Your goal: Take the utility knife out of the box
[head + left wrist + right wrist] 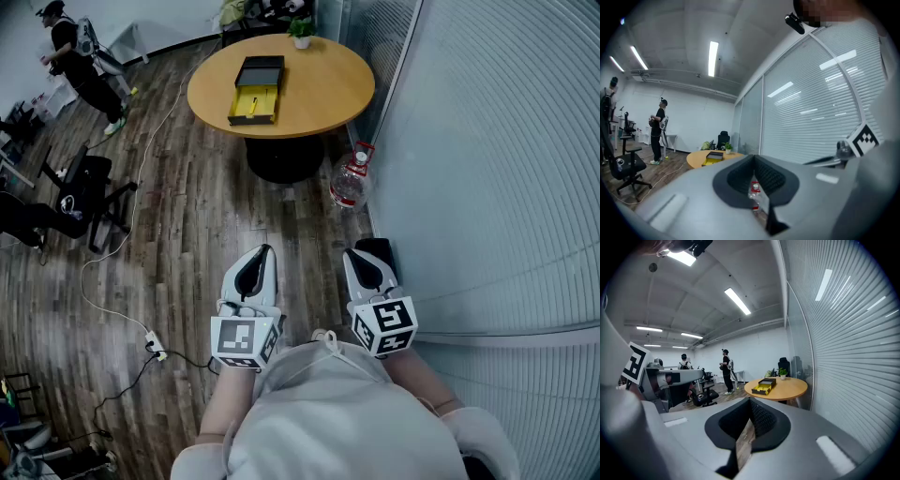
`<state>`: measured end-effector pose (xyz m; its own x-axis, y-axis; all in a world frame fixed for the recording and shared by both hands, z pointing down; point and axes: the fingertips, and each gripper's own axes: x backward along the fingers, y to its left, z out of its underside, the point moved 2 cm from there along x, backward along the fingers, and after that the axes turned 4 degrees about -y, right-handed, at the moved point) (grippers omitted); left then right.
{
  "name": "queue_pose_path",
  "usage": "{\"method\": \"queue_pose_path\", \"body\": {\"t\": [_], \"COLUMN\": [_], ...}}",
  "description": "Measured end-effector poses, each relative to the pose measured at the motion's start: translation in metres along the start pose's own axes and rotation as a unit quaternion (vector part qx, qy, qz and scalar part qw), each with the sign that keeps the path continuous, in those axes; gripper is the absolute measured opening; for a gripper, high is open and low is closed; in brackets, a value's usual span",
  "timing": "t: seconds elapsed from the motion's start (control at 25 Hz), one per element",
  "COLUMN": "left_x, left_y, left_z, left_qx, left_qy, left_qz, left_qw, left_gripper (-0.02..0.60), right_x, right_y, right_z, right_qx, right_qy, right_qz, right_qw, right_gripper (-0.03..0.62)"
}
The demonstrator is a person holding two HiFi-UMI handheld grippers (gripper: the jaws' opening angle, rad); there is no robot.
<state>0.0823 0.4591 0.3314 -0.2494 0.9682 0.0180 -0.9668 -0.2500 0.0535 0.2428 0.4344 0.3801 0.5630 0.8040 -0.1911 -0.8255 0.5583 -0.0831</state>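
Bottle (350,179) beside round table (319,86) — probably water — box (256,98) atop.

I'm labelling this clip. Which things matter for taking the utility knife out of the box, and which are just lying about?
For the job: open box, round table beneath it, left gripper, right gripper, both jaws shut and empty.

Lying about: potted plant, water bottle on the floor, office chair, standing person.

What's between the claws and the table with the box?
Head view: bare wooden floor, with a water bottle standing by the table.
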Motion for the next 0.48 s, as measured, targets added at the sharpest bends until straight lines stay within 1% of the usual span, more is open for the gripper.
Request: {"method": "queue_pose_path", "body": {"t": [0.24,0.48], "left_x": [-0.01,-0.026], "left_y": [0.005,0.004], "left_z": [0.004,0.014], "left_qx": [0.003,0.005], "left_qy": [0.003,0.008], "left_qz": [-0.003,-0.009], "left_qw": [1.0,0.9999], "left_gripper": [0.006,0.006], "right_x": [-0.011,-0.023], "right_y": [-0.004,-0.023], "right_z": [-0.001,0.007], "right_qx": [0.001,-0.017], "right_qy": [0.003,0.01], "right_qz": [-0.004,0.005], "right_qw": [1.0,1.0], "right_gripper": [0.0,0.0]}}
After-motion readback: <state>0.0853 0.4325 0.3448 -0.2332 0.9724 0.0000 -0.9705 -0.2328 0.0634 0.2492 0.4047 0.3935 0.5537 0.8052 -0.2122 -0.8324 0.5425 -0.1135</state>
